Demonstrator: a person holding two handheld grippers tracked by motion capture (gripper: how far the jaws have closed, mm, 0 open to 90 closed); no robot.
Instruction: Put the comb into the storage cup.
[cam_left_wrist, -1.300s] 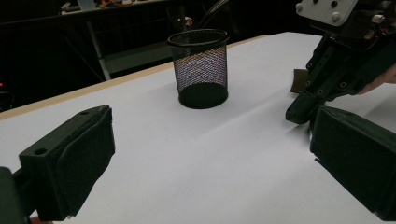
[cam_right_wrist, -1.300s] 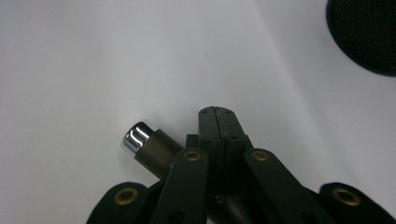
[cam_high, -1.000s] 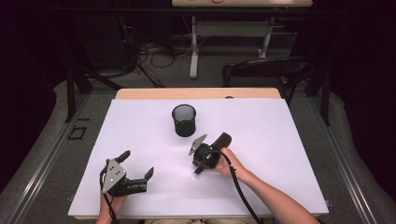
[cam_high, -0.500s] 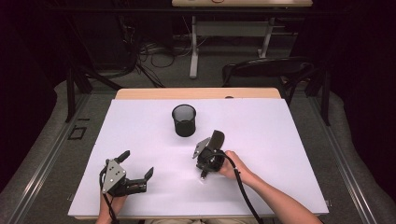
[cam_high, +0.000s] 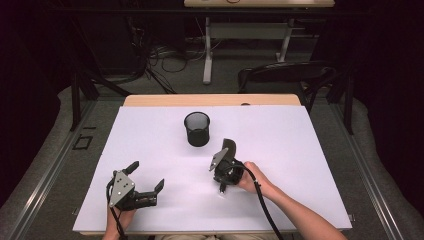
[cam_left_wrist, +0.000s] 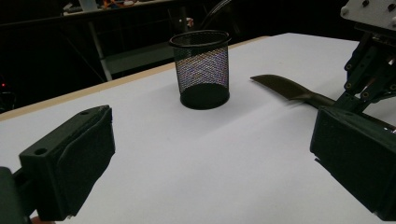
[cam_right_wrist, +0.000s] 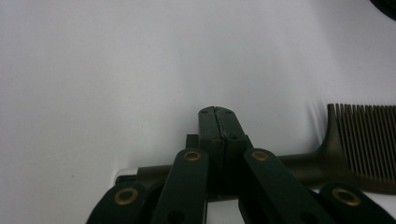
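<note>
One dark comb (cam_right_wrist: 359, 144) clamped in the closed right gripper (cam_right_wrist: 218, 122), one mesh cup (cam_high: 197, 129) nearby, left gripper (cam_left_wrist: 205, 154) spread wide and empty; no legible markings.

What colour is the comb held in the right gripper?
The comb is dark olive-brown, almost black; the right gripper view shows it best.

comb (cam_right_wrist: 364, 140): dark olive | cup (cam_high: 197, 129): black mesh | table (cam_high: 310, 145): white

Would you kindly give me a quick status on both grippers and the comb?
Right gripper shut on the comb handle. Left gripper open, empty, resting on the table. Mesh cup upright ahead, path clear.
</note>
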